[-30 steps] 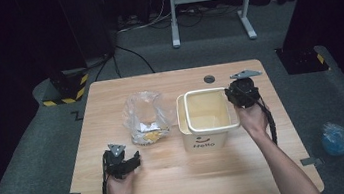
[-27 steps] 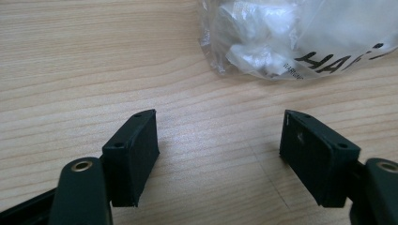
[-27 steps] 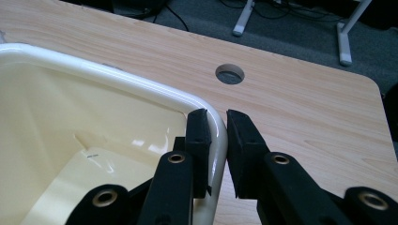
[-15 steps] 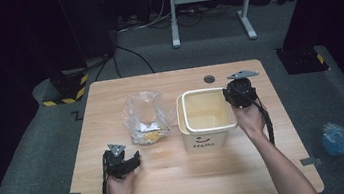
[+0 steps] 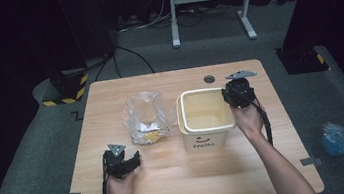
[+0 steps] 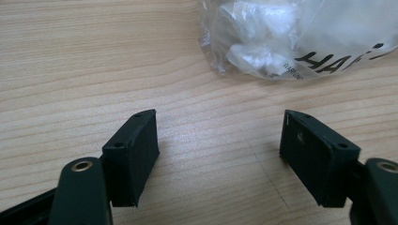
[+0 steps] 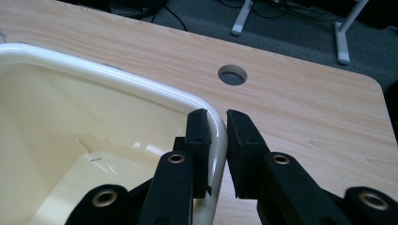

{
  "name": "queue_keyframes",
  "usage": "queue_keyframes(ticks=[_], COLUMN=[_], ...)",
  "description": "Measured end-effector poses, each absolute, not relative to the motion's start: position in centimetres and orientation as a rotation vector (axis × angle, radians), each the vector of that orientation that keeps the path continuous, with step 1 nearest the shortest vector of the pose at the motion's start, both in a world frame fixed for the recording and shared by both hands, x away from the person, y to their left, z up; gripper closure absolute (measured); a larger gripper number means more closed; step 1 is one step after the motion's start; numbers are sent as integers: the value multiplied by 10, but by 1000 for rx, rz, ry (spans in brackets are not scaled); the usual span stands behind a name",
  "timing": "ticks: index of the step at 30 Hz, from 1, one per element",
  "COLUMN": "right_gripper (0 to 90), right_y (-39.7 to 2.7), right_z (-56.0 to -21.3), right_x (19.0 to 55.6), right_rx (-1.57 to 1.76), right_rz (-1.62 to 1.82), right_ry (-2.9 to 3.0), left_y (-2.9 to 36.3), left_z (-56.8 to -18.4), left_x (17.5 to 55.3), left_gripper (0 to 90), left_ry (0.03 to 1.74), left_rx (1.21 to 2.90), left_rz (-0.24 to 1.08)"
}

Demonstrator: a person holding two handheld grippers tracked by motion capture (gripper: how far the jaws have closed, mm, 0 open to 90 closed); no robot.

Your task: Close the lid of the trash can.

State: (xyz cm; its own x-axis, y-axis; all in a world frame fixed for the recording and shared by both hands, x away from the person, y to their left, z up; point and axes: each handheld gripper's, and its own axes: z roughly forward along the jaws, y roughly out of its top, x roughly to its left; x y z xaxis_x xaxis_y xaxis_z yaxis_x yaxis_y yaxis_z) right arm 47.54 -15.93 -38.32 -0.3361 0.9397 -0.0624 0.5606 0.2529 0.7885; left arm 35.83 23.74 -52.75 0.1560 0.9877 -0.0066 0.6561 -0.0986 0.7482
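1. The cream bin is standing upright on the wooden table, a little right of the middle, its printed face turned toward the person.
2. The right gripper is sitting at the bin's far right corner, and its jaws are pinching the rim: one pad is pressing inside the wall, the other outside it, so the bin is gripped.
3. The right hand is holding that gripper just beside the bin's right wall.
4. The clear plastic bag is lying on the table just left of the bin, close to it, with crumpled white and yellow contents showing inside; whether they touch I cannot tell.
5. The left gripper is resting low over the table, left of the bin and nearer the person than the bag.
6. Its jaws are standing wide apart with nothing between them, bare wood showing in the gap; the bag is lying just beyond the fingertips.
7. A round hole in the table is lying just beyond the bin.
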Motion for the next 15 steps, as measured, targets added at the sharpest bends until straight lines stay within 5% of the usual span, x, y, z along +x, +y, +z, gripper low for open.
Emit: queue_keyframes(ticks=[15], right_gripper=[792], right_y=[-156], right_z=[-383], right_x=[474], right_rx=[1349], right_rz=[918], right_ry=[1985], left_y=[237], left_z=[-528], left_x=[358], left_gripper=[283], left_ry=[1565], left_rx=[1825], left_rz=[696])
